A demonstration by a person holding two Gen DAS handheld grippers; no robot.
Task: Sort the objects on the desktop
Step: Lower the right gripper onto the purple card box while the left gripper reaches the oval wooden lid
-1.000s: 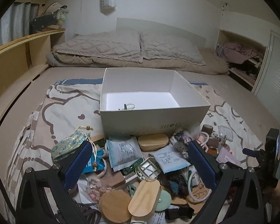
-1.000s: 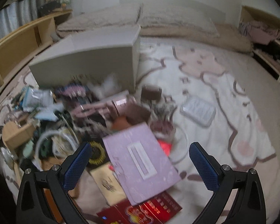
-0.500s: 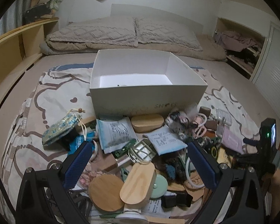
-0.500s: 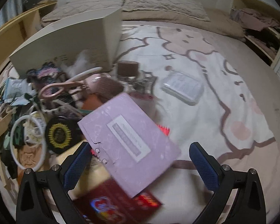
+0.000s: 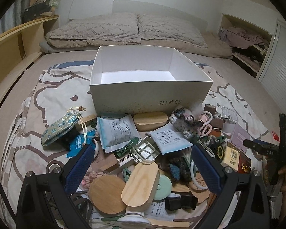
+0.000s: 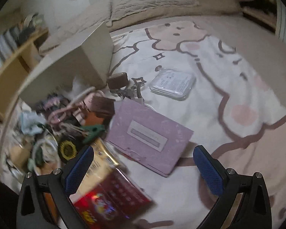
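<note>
Before both spread tongs (image 5: pixel 143 164) (image 6: pixel 143 164), rounded wooden lids (image 5: pixel 140 184), matte cardboard box (image 5: pixel 150 95), lilac booklet (image 6: pixel 149 135).

Two pillows (image 5: pixel 135 28) lie beyond a patterned blanket (image 5: pixel 57 95), wooden shelf (image 5: pixel 19 38) alongside.

A white box (image 5: pixel 150 93) with faint grey lettering sits on a cream blanket (image 5: pixel 53 95) printed with brown cartoon outlines and pink patches. Beside it lie a teal floral brocade pouch (image 5: pixel 61 127), pale wooden lids (image 5: pixel 141 183), light-blue paper packets (image 5: pixel 116 131), a mint-green disc (image 5: pixel 163 186) and dark green clips (image 6: pixel 93 130). A lilac folder (image 6: pixel 150 133) carries a white label, next to a red and gold booklet (image 6: pixel 110 200). Both tools have black frames with dark blue textured pads (image 6: pixel 78 169). The pillows (image 5: pixel 135 28) are beige.
</note>
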